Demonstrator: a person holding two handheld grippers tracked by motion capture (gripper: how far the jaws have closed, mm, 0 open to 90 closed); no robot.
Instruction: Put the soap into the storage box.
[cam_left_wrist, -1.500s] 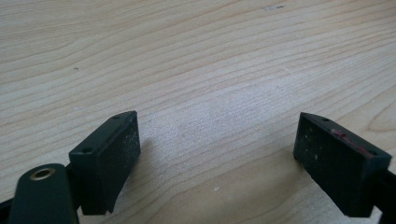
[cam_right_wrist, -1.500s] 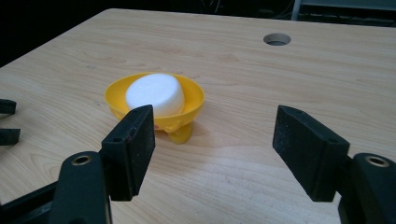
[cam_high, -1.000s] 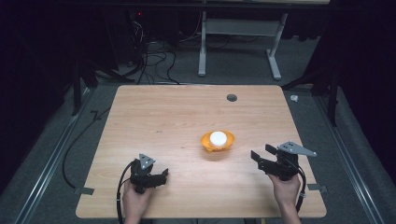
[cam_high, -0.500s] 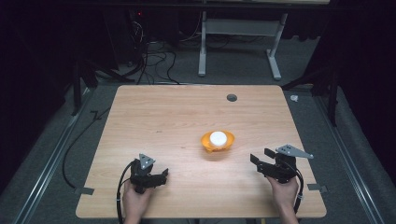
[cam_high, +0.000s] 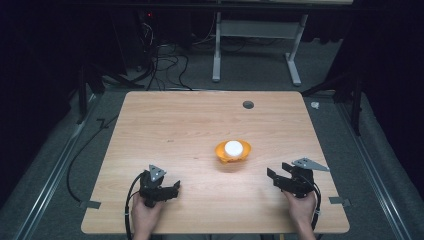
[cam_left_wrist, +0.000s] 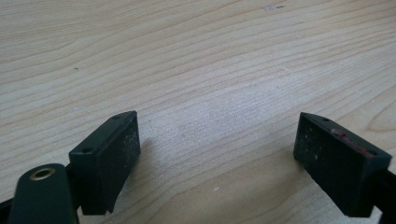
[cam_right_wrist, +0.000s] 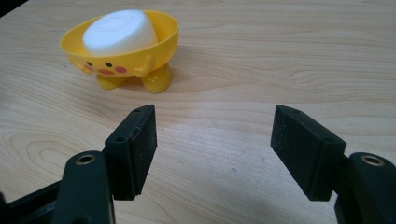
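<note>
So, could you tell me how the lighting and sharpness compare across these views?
High view: the table is brightly lit, the surroundings nearly black, and the picture is soft. Right gripper view: the yellow bowl is sharp, with a soft shadow beside it. Left gripper view: the wood grain is sharp and evenly lit.

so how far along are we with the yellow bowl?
Looks done: the white round block sits inside the yellow bowl, mid-table. In hand: nothing. The left tongs and right tongs are open and empty, low over the table near its front edge, the right ones facing the bowl. Left: probably a grasp on bowl or block, not yet begun.
</note>
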